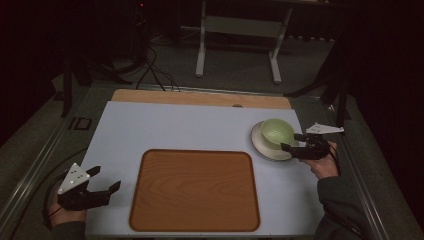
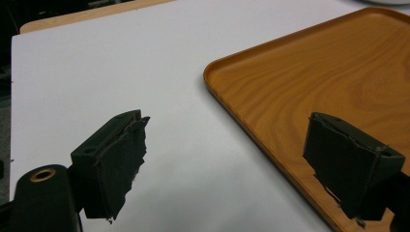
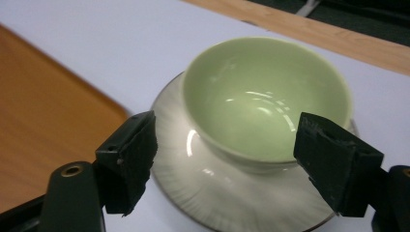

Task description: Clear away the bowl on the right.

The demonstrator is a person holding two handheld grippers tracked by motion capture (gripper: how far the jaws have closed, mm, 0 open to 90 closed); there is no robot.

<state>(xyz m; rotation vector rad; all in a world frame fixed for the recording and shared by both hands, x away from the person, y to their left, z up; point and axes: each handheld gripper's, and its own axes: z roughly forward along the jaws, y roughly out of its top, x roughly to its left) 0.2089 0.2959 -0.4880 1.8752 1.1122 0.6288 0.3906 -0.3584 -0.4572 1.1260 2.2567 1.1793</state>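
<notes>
A pale green bowl (image 1: 276, 131) (image 3: 266, 92) stands empty on a white saucer (image 1: 260, 145) (image 3: 217, 193) at the right of the white mat. My right gripper (image 1: 290, 141) (image 3: 227, 164) is open just beside it, its jaws spread wider than the bowl's near side and not touching it. An empty wooden tray (image 1: 195, 190) (image 2: 314, 72) lies in the middle of the mat. My left gripper (image 1: 107, 177) (image 2: 227, 164) is open at the front left, over the mat by the tray's left rim, with nothing between its jaws.
The white mat (image 1: 175, 125) covers a wooden table whose far edge (image 1: 200, 97) shows behind it. A white frame stand (image 1: 237, 45) and cables (image 1: 150, 70) are on the dark floor beyond the table.
</notes>
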